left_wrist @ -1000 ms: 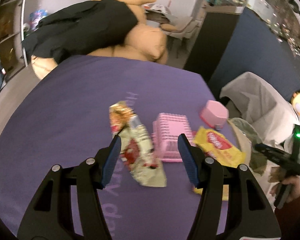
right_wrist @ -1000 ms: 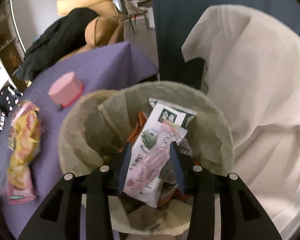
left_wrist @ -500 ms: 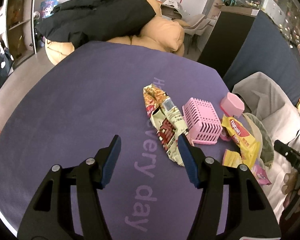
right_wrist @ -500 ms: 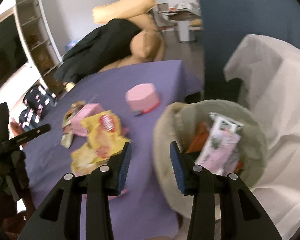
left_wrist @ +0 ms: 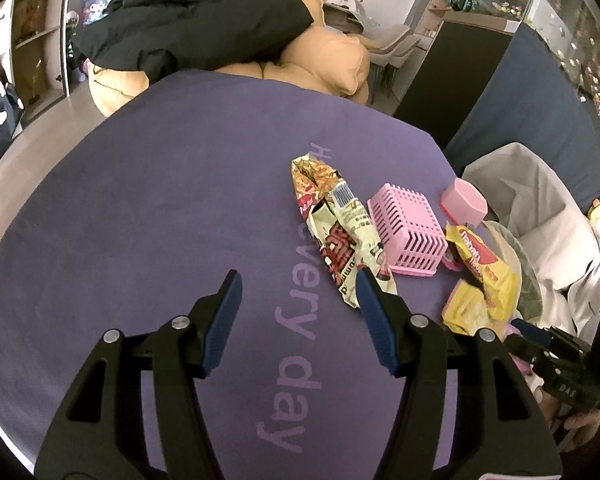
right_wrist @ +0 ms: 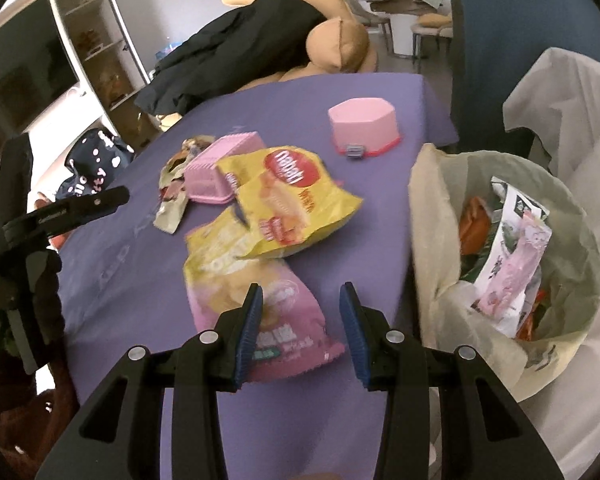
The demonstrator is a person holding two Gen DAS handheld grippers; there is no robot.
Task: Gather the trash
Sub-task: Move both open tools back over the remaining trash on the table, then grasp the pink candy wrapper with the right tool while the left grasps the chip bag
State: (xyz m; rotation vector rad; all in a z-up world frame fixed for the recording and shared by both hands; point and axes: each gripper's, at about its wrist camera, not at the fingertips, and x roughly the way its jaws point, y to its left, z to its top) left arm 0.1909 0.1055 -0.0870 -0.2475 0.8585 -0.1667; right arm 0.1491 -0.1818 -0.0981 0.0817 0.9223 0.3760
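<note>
Right wrist view: the right tongs [right_wrist: 300, 320] stand open and empty above the near end of the pink-and-yellow snack bag [right_wrist: 256, 300], low centre of the frame, on the purple bench [right_wrist: 140, 280]. A yellow snack bag [right_wrist: 292, 200] overlaps that bag's far end, at frame centre, and leans against a pink slotted basket [right_wrist: 216, 168]. A pink lidded box [right_wrist: 362, 124] sits further up the frame. The lined trash bin [right_wrist: 432, 216], right of frame, just beside the bench edge, already holds several wrappers [right_wrist: 508, 264].

Left wrist view: the left tongs [left_wrist: 298, 308] are open and empty, low over the printed cloth at lower centre. A crumpled cream-and-red wrapper [left_wrist: 340, 240] lies just beyond the right-hand finger, touching the basket.

Likely step: closing on one of the remaining wrappers; three pieces appear left on the bench.

Risks:
- Thin, slick film may slide out of the pads if only an edge is pinched.
- Because the two bags overlap, lifting the lower one could drag the yellow bag off the bench.
- A grasp on the cream wrapper may catch and shift the basket.
- A bag released short of the bin's rim could fall to the floor.
</note>
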